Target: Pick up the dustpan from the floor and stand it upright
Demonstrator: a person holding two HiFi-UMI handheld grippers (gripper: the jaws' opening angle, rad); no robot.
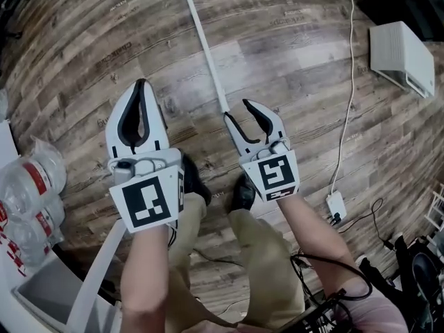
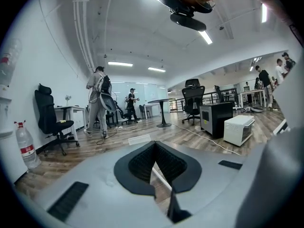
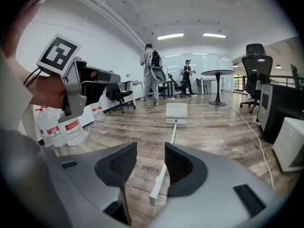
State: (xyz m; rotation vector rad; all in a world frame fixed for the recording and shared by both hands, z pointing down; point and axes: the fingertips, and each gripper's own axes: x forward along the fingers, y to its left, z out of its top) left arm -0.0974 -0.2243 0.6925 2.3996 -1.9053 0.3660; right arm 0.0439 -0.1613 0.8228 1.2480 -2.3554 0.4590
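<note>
Right gripper (image 1: 237,111) has its fingers open right by the end of the dustpan (image 3: 176,113) handle; left gripper (image 1: 142,83) fingers are closed, empty. Pinching that skinny tip could let the pan swing or slip out.

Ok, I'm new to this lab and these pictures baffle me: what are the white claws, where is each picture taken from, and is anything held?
The claws are two-jaw grippers, one in each of a person's hands; there is no robot arm. The head view looks down from a camera on the person's head at a wooden floor. The other two views come from cameras riding on each gripper. The dustpan lies on the floor, its long white handle ending near the right gripper, whose jaws stand apart and grip nothing. The left gripper is shut and empty.
</note>
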